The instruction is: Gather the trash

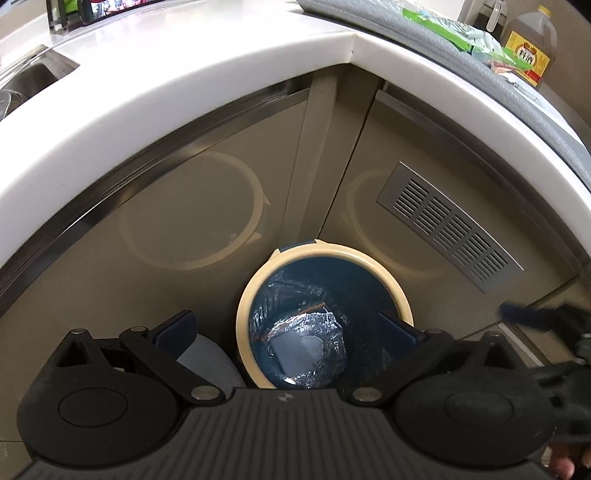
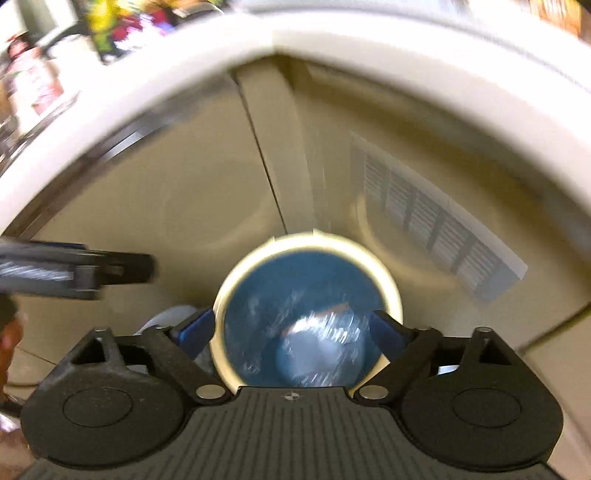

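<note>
Gaping empty, both hand-held grippers (image 1: 286, 326) (image 2: 291, 326) hover over the cream-rimmed blue bin (image 1: 255, 295) — crumpled foil (image 1: 306, 343) inside.

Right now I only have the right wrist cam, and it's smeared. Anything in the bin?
Observer: Yes. The left wrist view is sharp: crumpled shiny wrapping lies at the bottom of the blue-lined bin.
Operator: Other hand carrying anything?
Observer: No. The left gripper is wide open over the bin, with nothing between its fingers.
Operator: Anything up top worth noting?
Observer: On the counter, a green packet lies at the far right, next to a brown bottle with a yellow label.
</note>
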A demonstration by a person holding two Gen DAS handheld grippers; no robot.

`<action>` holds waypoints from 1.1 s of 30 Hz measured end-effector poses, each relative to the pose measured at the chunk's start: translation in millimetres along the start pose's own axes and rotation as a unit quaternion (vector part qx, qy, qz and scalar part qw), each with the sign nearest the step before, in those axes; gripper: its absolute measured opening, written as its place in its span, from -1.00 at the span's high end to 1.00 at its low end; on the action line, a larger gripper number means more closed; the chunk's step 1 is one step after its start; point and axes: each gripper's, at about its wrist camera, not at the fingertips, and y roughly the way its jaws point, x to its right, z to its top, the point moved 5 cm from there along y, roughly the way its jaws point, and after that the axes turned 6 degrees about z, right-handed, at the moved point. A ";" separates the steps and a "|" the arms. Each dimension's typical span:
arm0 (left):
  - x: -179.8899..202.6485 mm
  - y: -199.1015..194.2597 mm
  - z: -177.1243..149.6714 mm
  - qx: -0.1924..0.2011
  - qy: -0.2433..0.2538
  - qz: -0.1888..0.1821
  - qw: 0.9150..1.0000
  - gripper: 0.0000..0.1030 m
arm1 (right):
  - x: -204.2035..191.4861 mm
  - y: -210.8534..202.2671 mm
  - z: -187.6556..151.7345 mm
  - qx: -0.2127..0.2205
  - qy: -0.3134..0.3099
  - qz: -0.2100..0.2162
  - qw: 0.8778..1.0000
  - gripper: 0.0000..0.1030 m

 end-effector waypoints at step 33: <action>10.9 -33.5 -5.4 0.054 0.040 0.023 0.997 -0.99 | -21.7 -12.6 1.7 0.029 -0.065 -0.024 0.997 -0.90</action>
